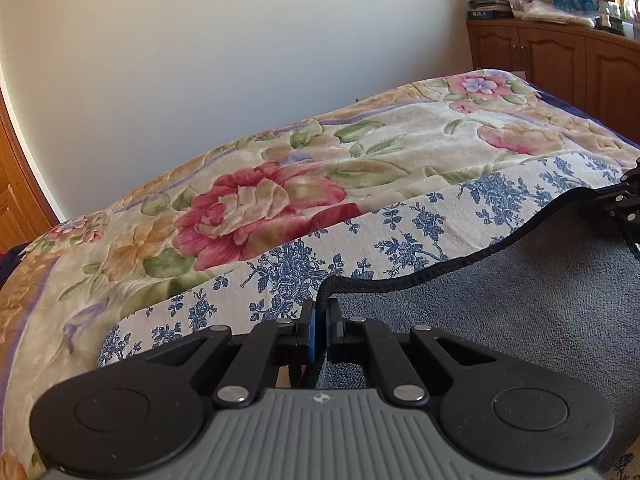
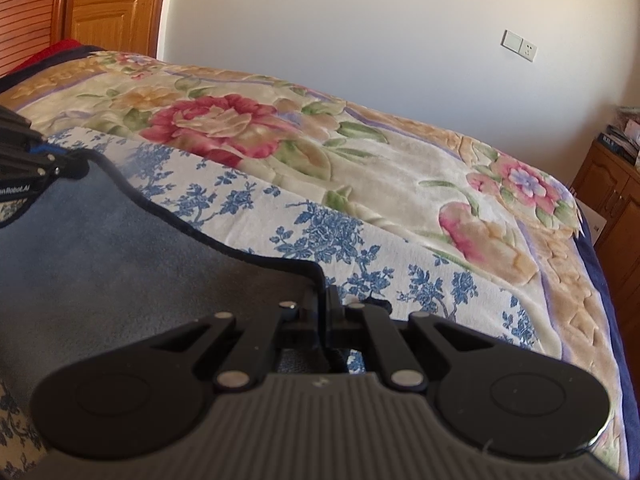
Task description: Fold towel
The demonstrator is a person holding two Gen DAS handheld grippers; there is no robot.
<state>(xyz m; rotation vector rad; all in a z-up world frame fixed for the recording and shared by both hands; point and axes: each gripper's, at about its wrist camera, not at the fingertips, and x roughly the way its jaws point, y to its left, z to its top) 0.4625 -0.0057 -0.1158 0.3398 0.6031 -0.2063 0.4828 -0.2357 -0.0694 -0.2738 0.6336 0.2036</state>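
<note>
The towel point(image 1: 520, 300) is grey-blue with a black hem and hangs between my two grippers above the bed. My left gripper point(image 1: 320, 312) is shut on the towel's left corner at the hem. My right gripper point(image 2: 325, 304) is shut on the towel's point(image 2: 120, 264) right corner. The right gripper shows at the right edge of the left wrist view point(image 1: 626, 196), and the left gripper at the left edge of the right wrist view point(image 2: 60, 166). The towel's lower part is hidden below both cameras.
A bed with a floral blanket point(image 1: 260, 196) and a blue-and-white flowered cloth point(image 1: 420, 224) lies under the towel. A white wall point(image 1: 200, 60) stands behind. Wooden cabinets point(image 1: 560, 56) with clutter on top are at the right, a wooden door point(image 2: 108, 0) at the left.
</note>
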